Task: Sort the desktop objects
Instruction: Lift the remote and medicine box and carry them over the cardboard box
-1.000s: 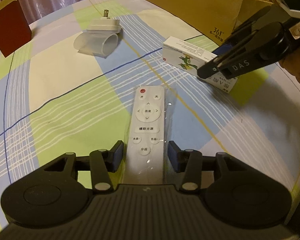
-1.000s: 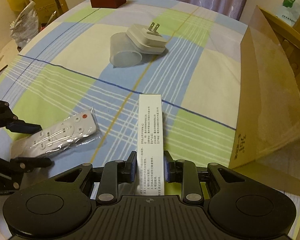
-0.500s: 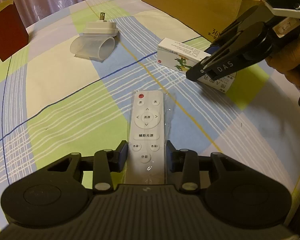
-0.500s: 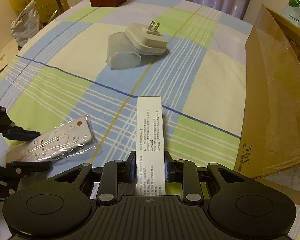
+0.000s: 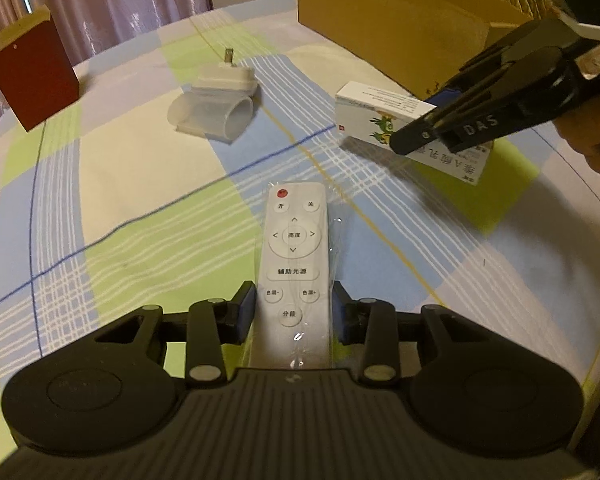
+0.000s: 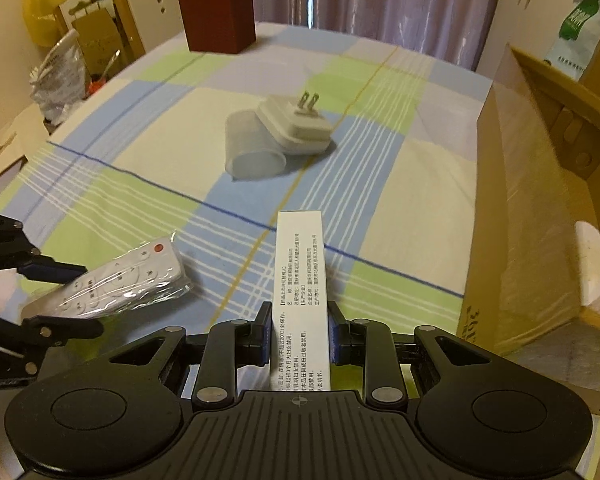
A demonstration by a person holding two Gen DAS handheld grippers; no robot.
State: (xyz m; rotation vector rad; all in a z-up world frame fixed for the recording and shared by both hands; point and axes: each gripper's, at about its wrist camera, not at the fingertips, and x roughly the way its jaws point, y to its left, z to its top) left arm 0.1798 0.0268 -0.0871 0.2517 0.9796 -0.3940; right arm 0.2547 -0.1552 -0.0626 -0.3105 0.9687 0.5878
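Remote: the plastic-wrapped white remote (image 5: 294, 264) sits low in the centre of the left wrist view, its near end between the pads of the left gripper (image 5: 294, 307), buttons up; held by the end so the rest juts forward.
Left tongs: clamped on the remote, which looks lifted off the cloth, judging by its shadow in the right wrist view.
Medicine box: the white medicine box (image 6: 302, 280) runs up the centre of the right wrist view, narrow printed face up.
Right tongs: the right gripper (image 6: 299, 334) is pressed against both long sides of the box.
Likely aim: the cardboard box (image 6: 540, 216) at the right edge, open top, probably where items get sorted.
Left behind: the plug adapter (image 6: 296, 128) resting on a translucent cup (image 6: 252, 152), upper centre, well apart from both grippers.
Hidden: the near ends of both held items vanish under the gripper bodies; the cardboard box's inside is not visible; the cup's far end is covered by the adapter.
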